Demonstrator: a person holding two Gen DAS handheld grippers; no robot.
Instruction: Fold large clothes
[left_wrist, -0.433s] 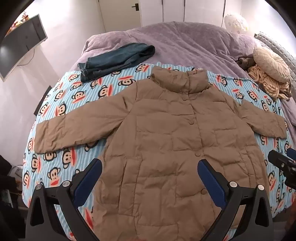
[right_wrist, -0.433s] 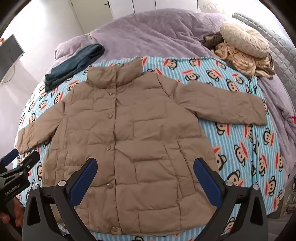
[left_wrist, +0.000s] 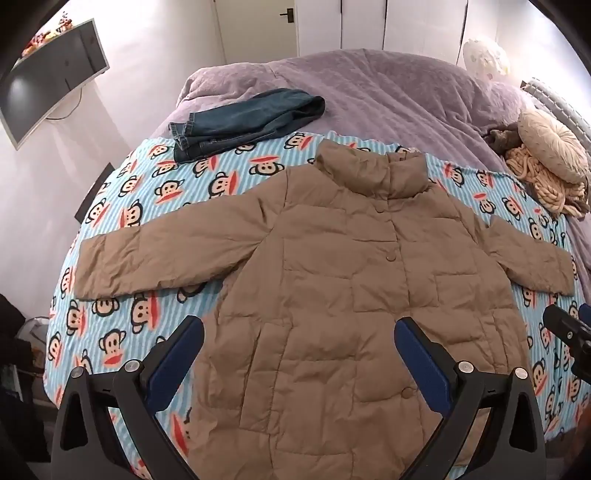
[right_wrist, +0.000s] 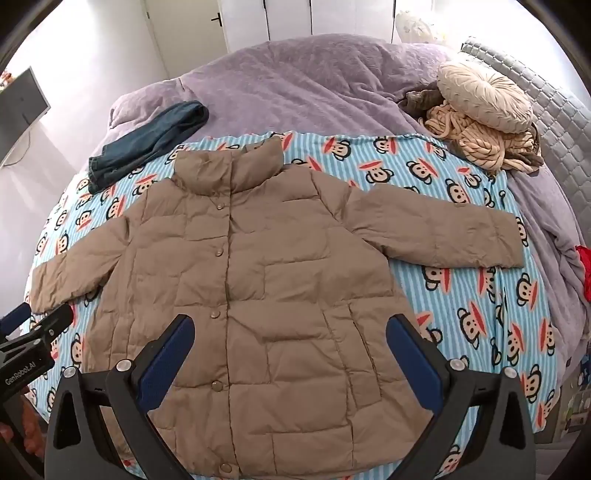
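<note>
Your tan puffer jacket (left_wrist: 351, 295) lies flat, buttoned, sleeves spread, on the monkey-print sheet (left_wrist: 147, 206). Your left gripper (left_wrist: 299, 365) and right gripper (right_wrist: 290, 360) hover above its hem, both spread wide, holding nothing.

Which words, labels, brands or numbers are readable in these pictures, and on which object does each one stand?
"GenRobot.AI": white letters on the black body of the left gripper, in the right wrist view.
No readable text on the jacket, the monkey-print sheet or the jeans.
</note>
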